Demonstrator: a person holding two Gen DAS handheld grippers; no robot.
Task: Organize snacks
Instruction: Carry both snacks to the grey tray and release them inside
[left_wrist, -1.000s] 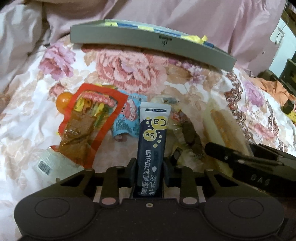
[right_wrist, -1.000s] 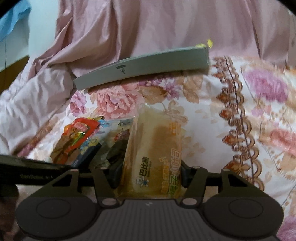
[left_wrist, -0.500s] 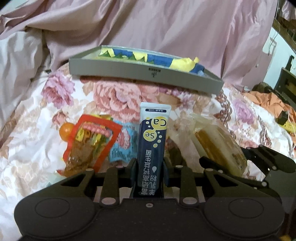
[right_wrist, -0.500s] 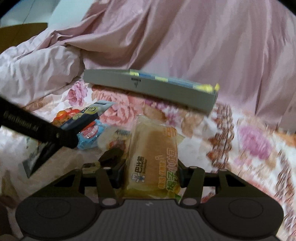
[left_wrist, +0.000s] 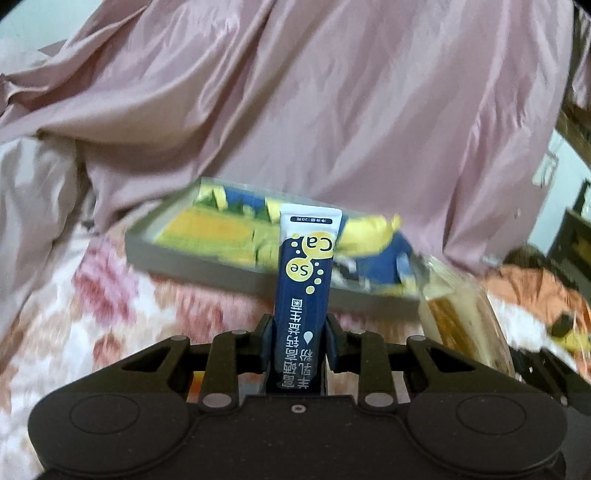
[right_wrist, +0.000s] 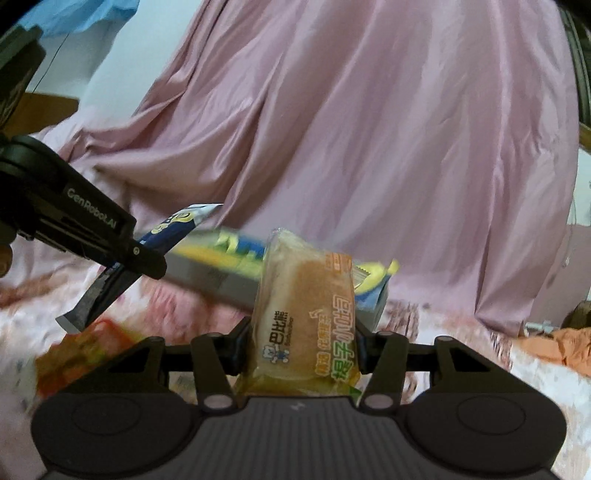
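My left gripper (left_wrist: 298, 328) is shut on a dark blue stick sachet (left_wrist: 304, 291) marked Ca and Se, held up in the air. The sachet also shows in the right wrist view (right_wrist: 110, 275), clamped in the left gripper (right_wrist: 142, 260). My right gripper (right_wrist: 303, 336) is shut on a clear-wrapped bread packet (right_wrist: 306, 314), which shows at the right of the left wrist view (left_wrist: 461, 325). Ahead of both lies a grey tray (left_wrist: 207, 267) holding yellow and blue packets (left_wrist: 236, 229); it also shows in the right wrist view (right_wrist: 207, 273).
A floral bedsheet (left_wrist: 92, 325) lies under everything. A pink quilt (left_wrist: 314, 110) is heaped behind the tray. A red snack packet (right_wrist: 85, 350) lies on the sheet at the lower left of the right wrist view. Orange cloth (left_wrist: 532, 288) lies at the right.
Both grippers have risen with their loads and moved toward the grey tray. The loose snacks on the sheet have dropped out of the left wrist view.
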